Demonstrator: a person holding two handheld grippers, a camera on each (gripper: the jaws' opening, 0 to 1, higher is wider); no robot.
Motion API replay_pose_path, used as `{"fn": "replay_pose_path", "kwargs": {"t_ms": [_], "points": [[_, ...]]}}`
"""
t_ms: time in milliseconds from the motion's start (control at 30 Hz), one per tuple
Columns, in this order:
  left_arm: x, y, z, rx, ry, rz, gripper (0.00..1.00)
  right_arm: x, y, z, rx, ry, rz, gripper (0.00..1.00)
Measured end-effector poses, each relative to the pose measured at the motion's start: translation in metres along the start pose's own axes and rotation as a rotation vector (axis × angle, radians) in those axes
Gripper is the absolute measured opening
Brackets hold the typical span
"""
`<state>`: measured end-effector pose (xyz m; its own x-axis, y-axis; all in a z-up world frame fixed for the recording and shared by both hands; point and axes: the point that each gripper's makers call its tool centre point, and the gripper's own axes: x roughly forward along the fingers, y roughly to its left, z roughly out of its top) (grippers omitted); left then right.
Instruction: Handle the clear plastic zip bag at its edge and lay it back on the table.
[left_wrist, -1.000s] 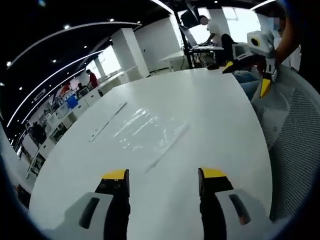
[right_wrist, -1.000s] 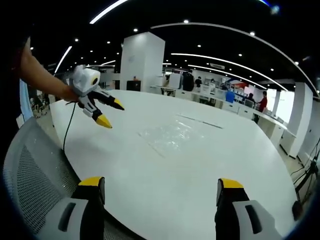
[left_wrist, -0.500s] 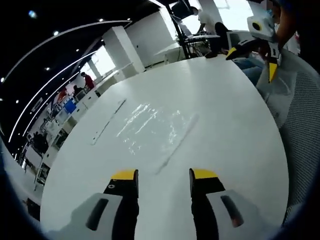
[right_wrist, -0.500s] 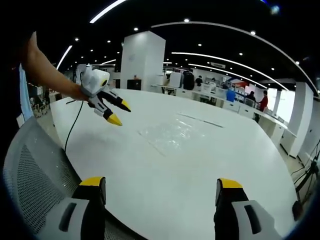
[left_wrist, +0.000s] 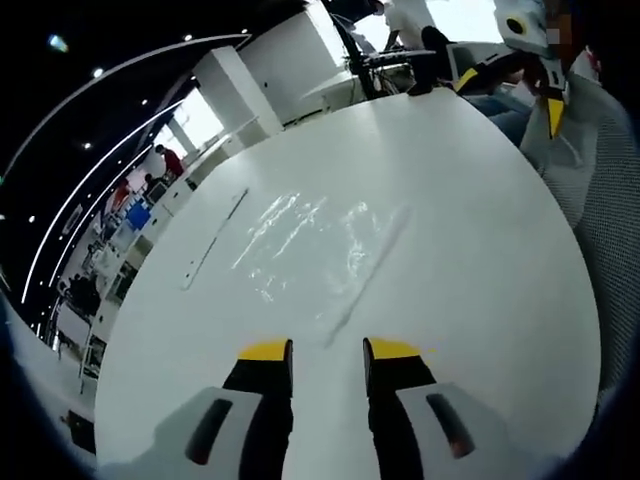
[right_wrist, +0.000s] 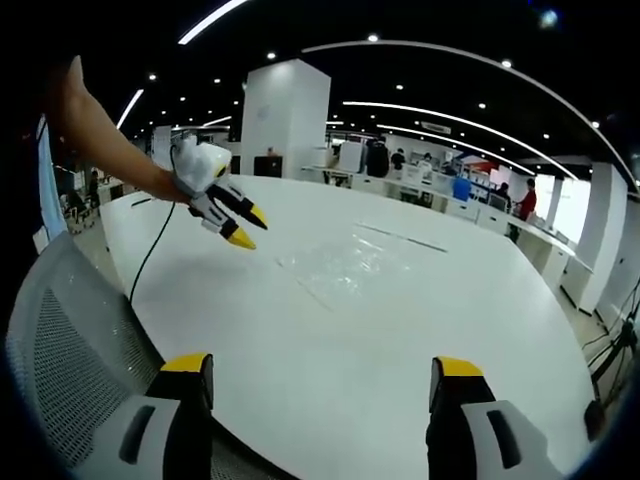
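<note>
The clear plastic zip bag (left_wrist: 315, 238) lies flat on the white table (left_wrist: 470, 270), its zip edge running toward my left gripper (left_wrist: 328, 350). That gripper hovers just short of the near end of the edge. Its jaws stand a narrow gap apart with nothing between them. From the right gripper view the bag (right_wrist: 348, 266) sits mid-table, and the left gripper (right_wrist: 250, 228), held in a person's hand, hangs just left of it with tips apart. My right gripper (right_wrist: 320, 367) stays wide open at the table's near rim, far from the bag, and also appears as the right gripper (left_wrist: 512, 97).
A grey mesh chair (right_wrist: 70, 340) stands at the table's edge beside my right gripper. A thin strip (left_wrist: 215, 240) lies on the table beyond the bag. A black cable (right_wrist: 148, 262) trails from the left gripper. Desks, a white column (right_wrist: 285, 120) and people fill the background.
The left gripper has moved closer to the bag's zip edge and its jaws have narrowed a good deal. The right gripper has stayed put, wide open.
</note>
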<state>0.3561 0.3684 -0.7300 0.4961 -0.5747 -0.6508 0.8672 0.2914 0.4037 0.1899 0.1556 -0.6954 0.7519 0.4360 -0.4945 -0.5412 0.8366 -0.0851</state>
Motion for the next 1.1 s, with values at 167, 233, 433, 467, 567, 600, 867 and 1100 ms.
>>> {"fn": "replay_pose_path", "kwargs": {"t_ms": [167, 233, 433, 467, 567, 600, 867, 1100], "points": [[0.006, 0.000, -0.003, 0.035, 0.008, -0.002, 0.22, 0.001, 0.000, -0.001, 0.002, 0.006, 0.001, 0.89], [0.008, -0.001, -0.002, 0.041, 0.012, -0.004, 0.22, 0.001, 0.000, -0.001, 0.003, 0.007, 0.000, 0.89], [0.018, 0.001, -0.005, 0.095, 0.036, 0.003, 0.18, 0.001, 0.000, -0.003, 0.007, 0.014, 0.002, 0.88], [0.019, 0.001, -0.005, 0.095, 0.036, -0.001, 0.18, 0.001, 0.000, -0.003, 0.008, 0.014, 0.002, 0.88], [0.023, 0.000, -0.006, 0.124, 0.046, -0.005, 0.17, 0.000, 0.000, -0.003, 0.009, 0.016, 0.001, 0.88], [0.025, -0.001, -0.006, 0.136, 0.047, -0.008, 0.17, 0.000, 0.000, -0.003, 0.010, 0.018, 0.001, 0.88], [0.030, -0.005, -0.011, 0.239, 0.078, -0.012, 0.14, 0.000, 0.001, -0.004, 0.014, 0.019, 0.003, 0.88], [0.033, -0.002, -0.011, 0.266, 0.069, -0.013, 0.14, -0.001, -0.001, -0.003, 0.017, 0.019, -0.005, 0.87]]}}
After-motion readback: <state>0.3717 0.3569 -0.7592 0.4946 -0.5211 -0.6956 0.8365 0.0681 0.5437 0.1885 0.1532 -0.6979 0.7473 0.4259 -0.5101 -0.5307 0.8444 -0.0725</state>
